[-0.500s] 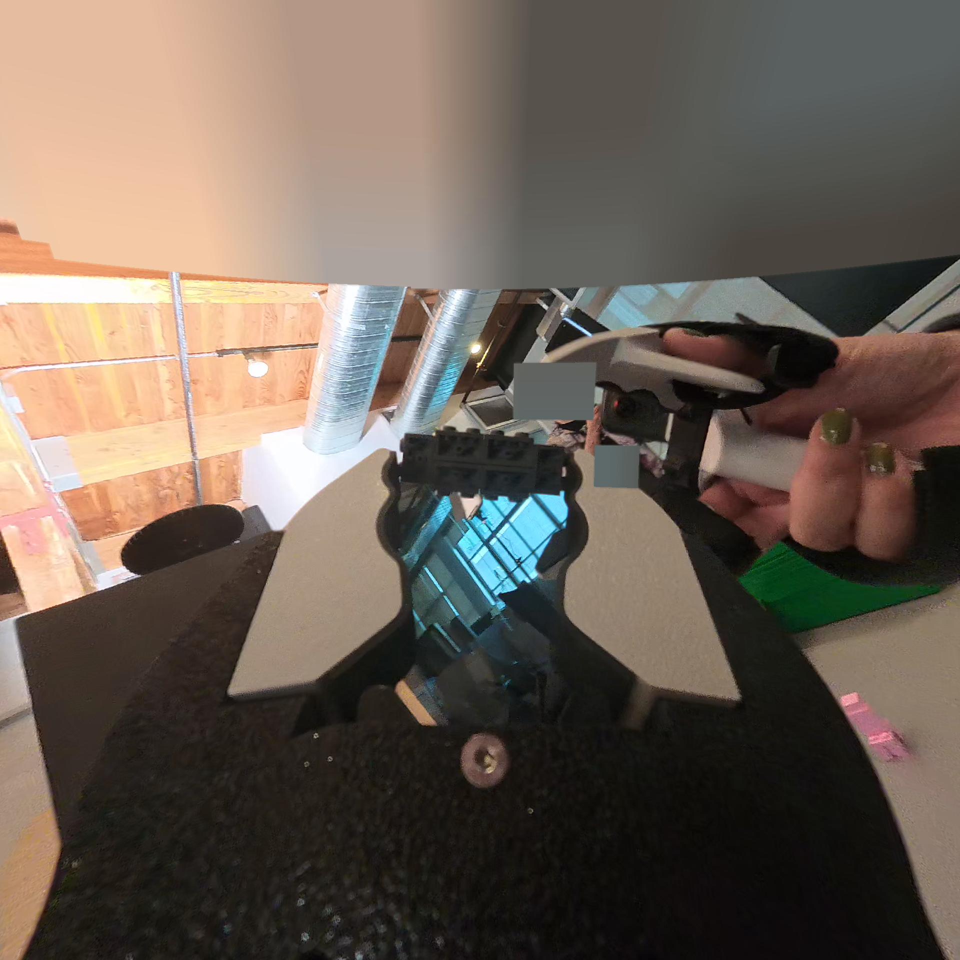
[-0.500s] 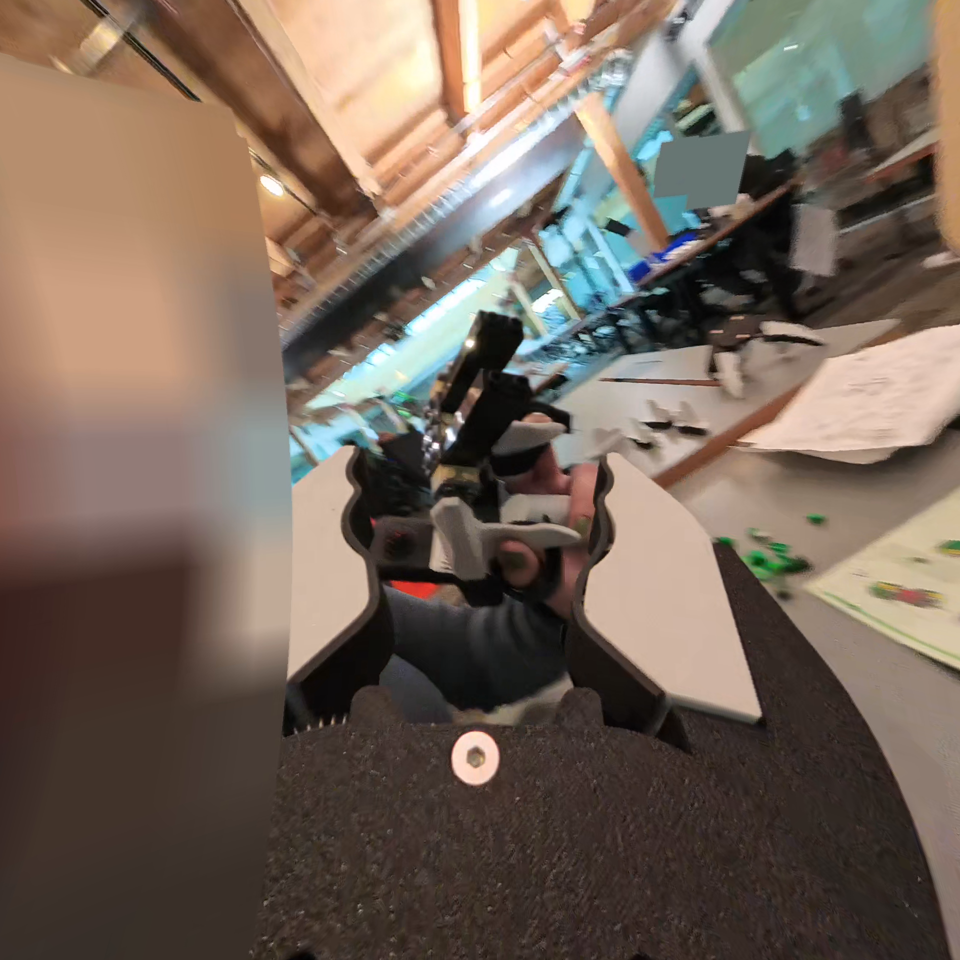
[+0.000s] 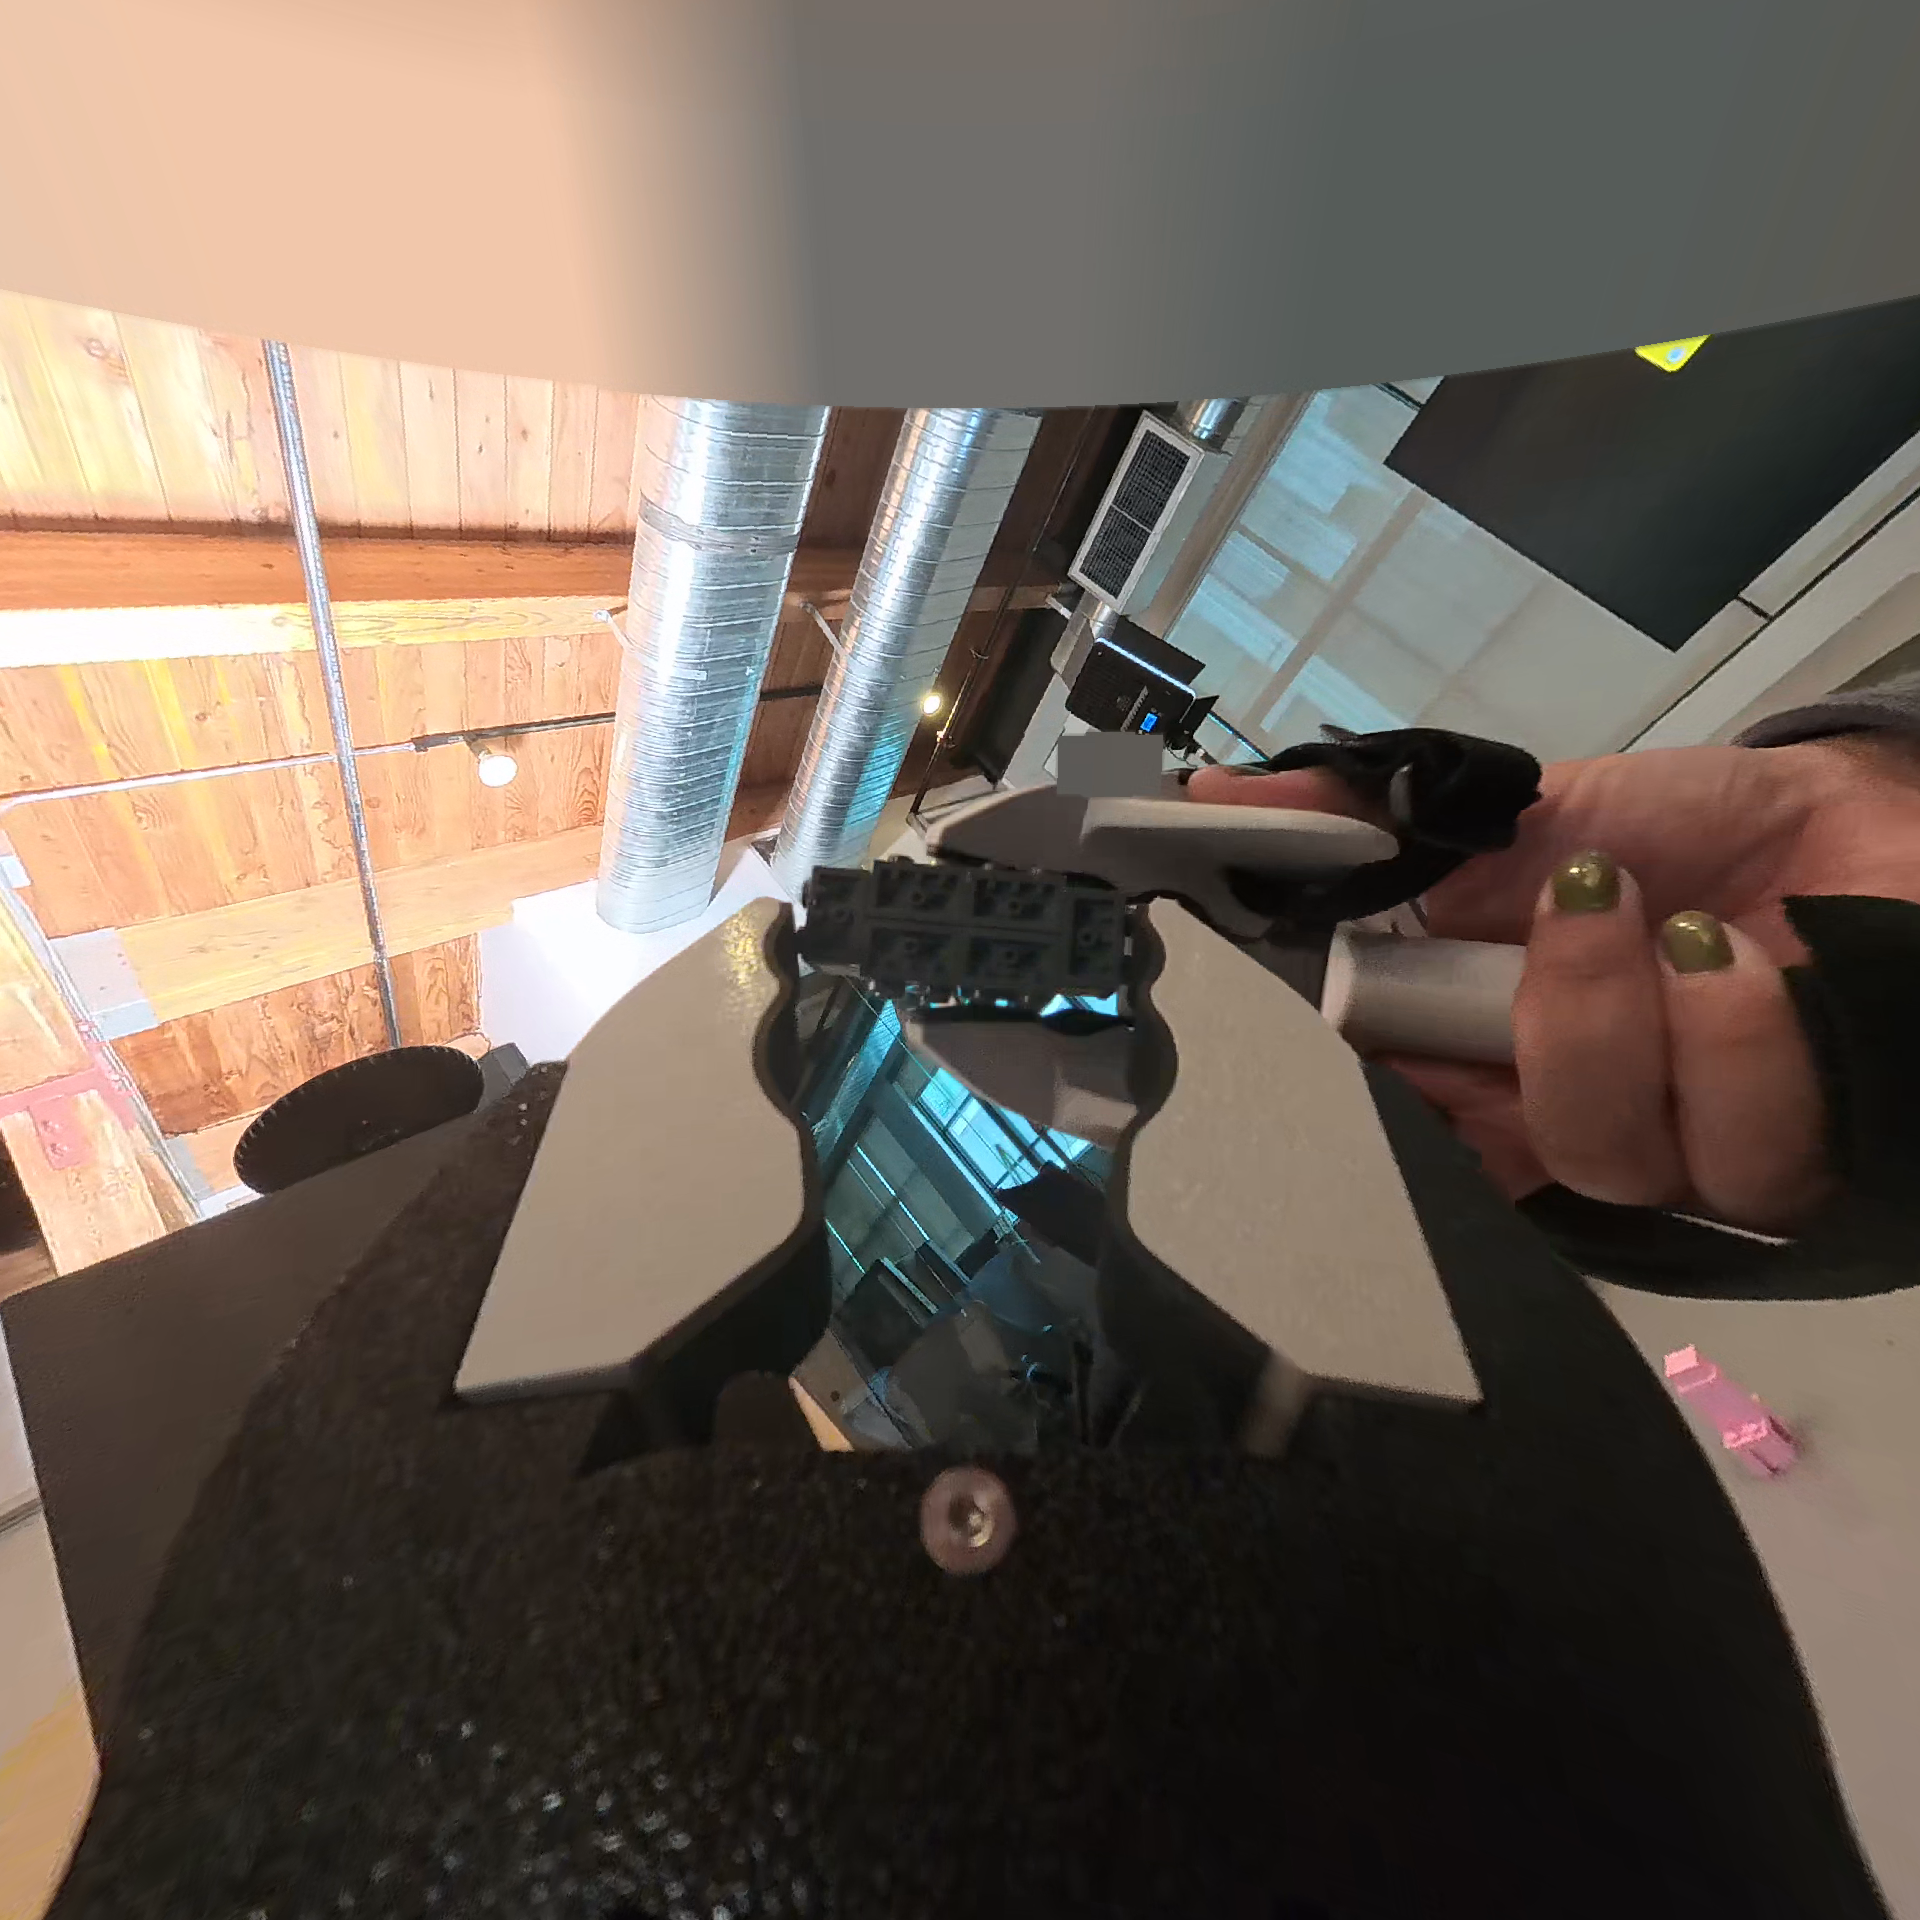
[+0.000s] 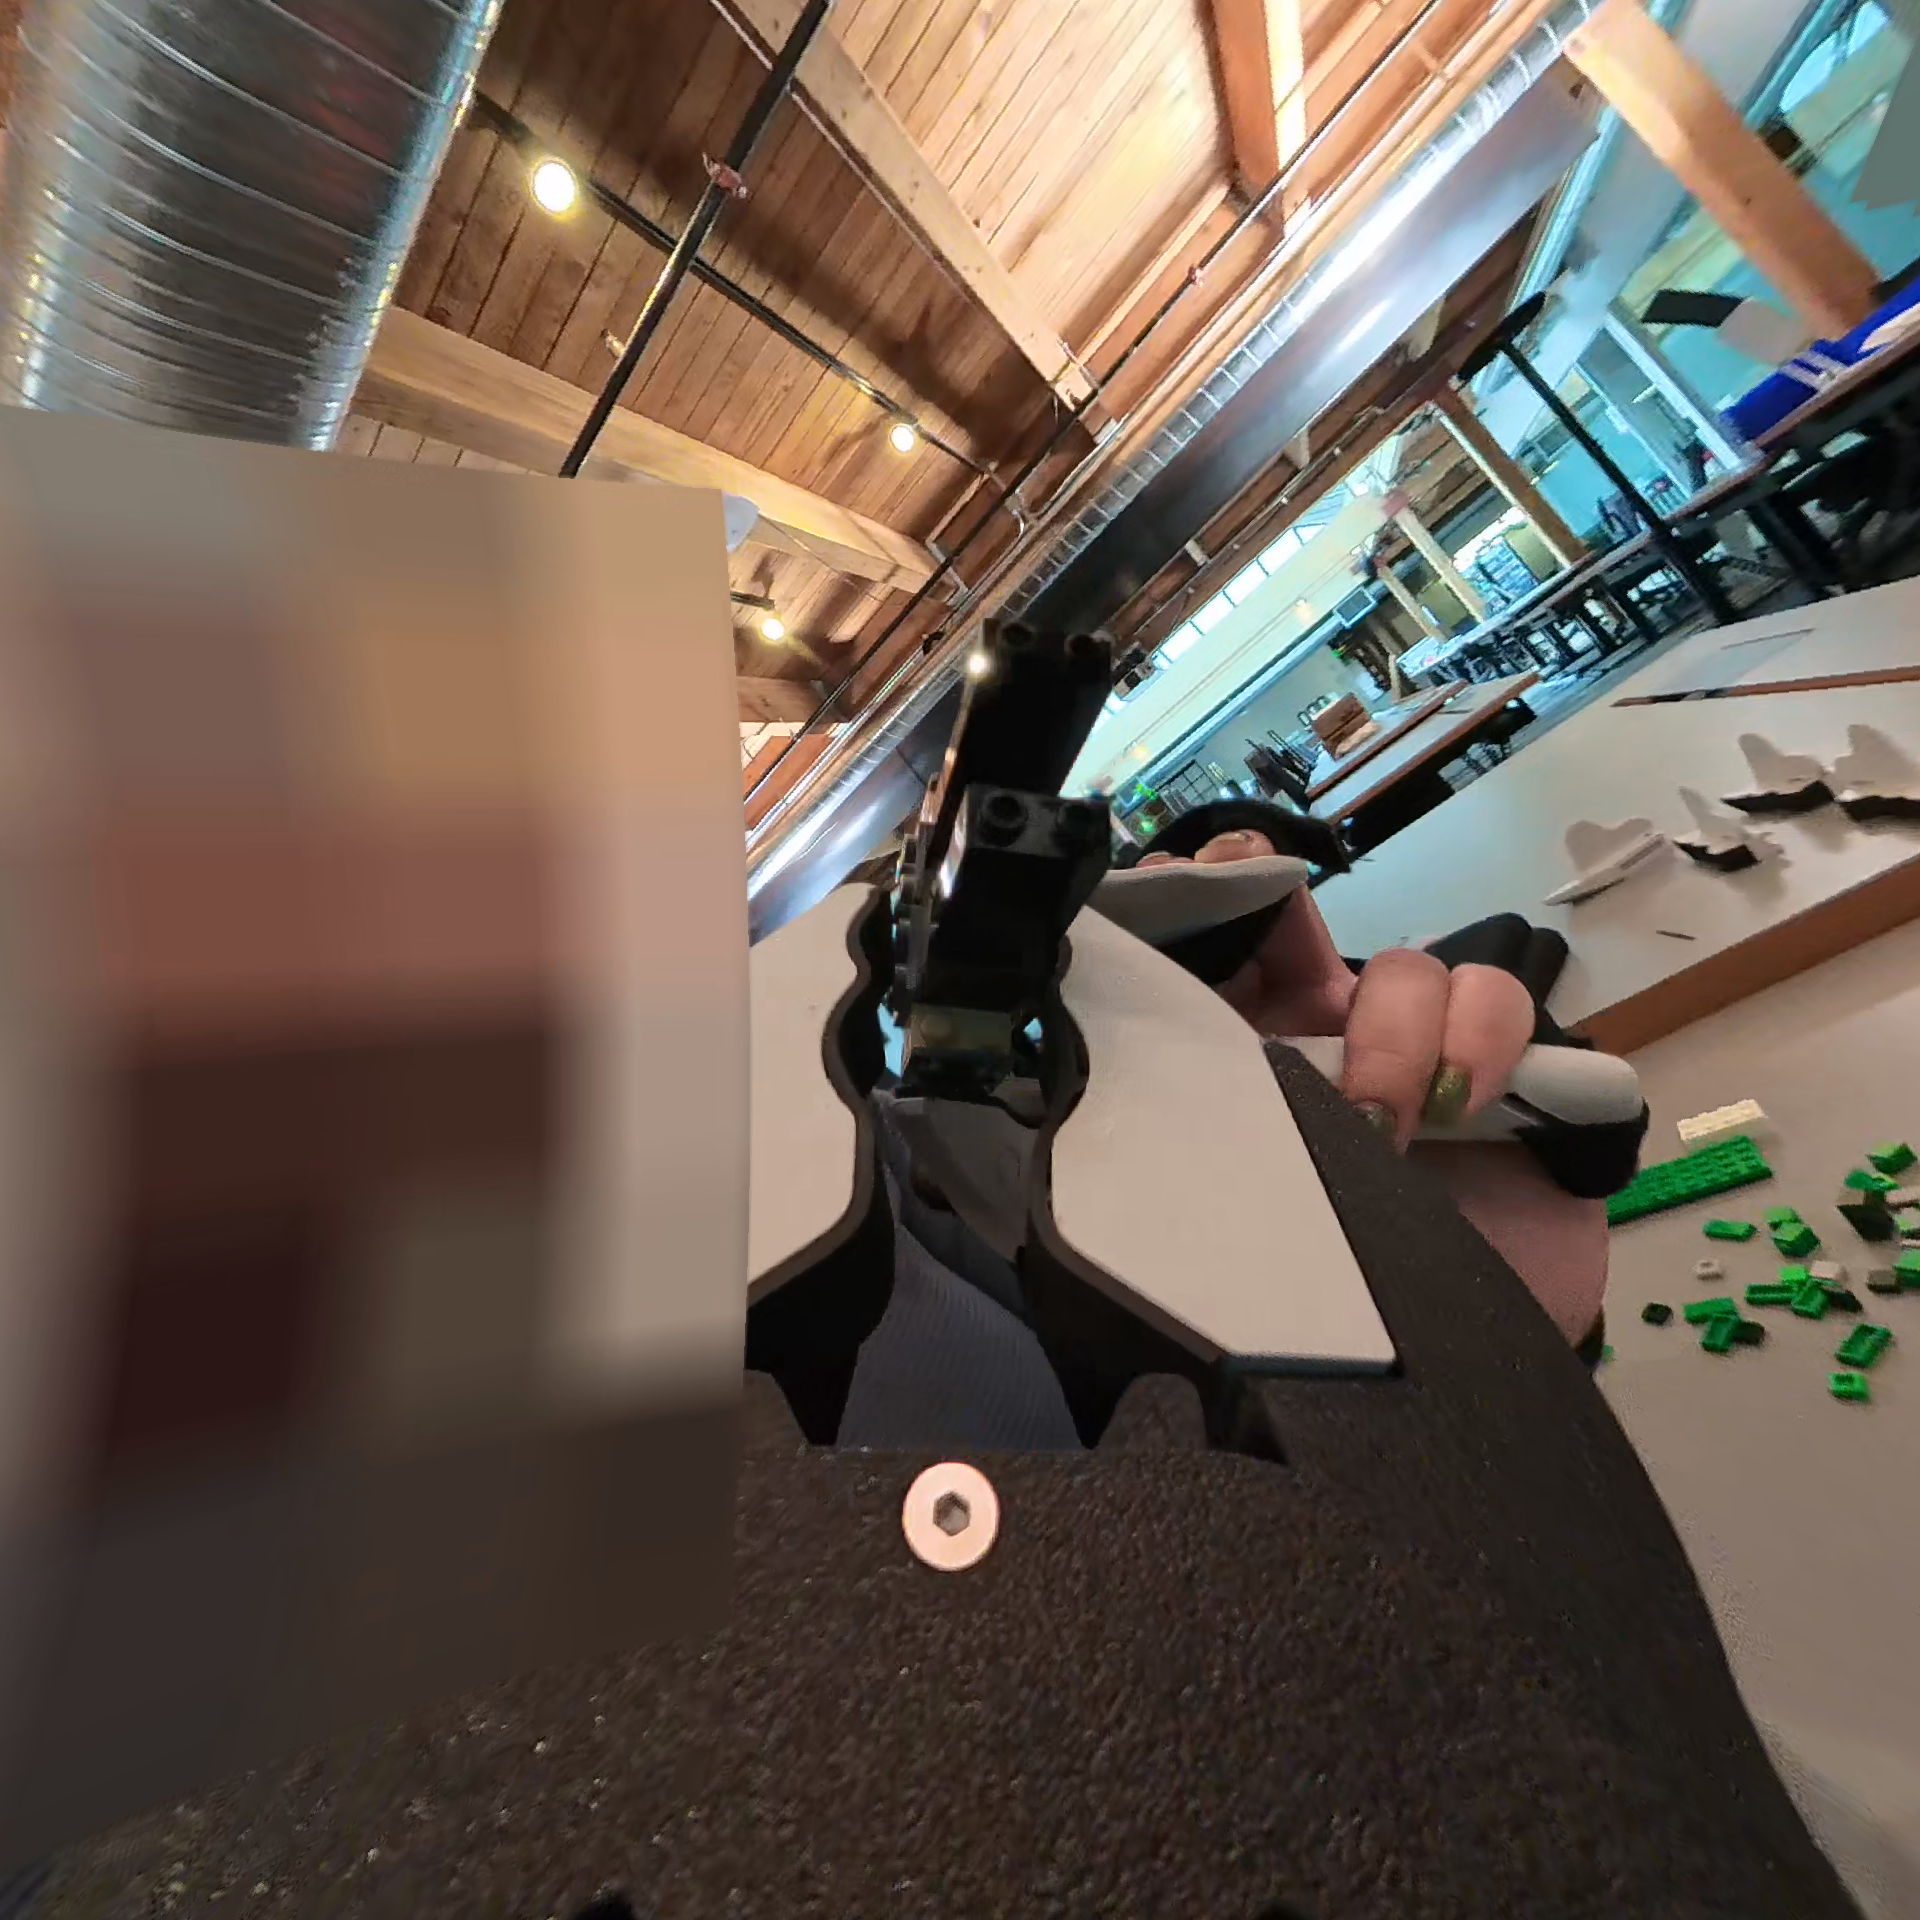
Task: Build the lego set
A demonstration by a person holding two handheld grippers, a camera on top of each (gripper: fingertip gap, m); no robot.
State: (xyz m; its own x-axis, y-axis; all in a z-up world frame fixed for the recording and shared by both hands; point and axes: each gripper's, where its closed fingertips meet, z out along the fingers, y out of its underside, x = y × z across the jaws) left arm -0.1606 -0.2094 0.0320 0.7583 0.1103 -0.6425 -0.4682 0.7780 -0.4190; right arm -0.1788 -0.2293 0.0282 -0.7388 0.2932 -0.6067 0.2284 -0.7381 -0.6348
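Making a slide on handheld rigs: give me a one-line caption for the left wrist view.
Left gripper held aloft, jaws clamped on a dark Lego assembly beneath wooden ceiling and ducts.

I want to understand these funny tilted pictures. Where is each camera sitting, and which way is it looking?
Left wrist view: sits on the left hand-held gripper, looking up along its fingers at the dark lego assembly and the wooden ceiling; the person's hand shows on the right.
Right wrist view: sits on the right hand-held gripper, tilted up at the dark lego assembly and ceiling; the person's other hand shows, with green lego pieces on the table.
Both share the dark assembly, seen from opposite sides.
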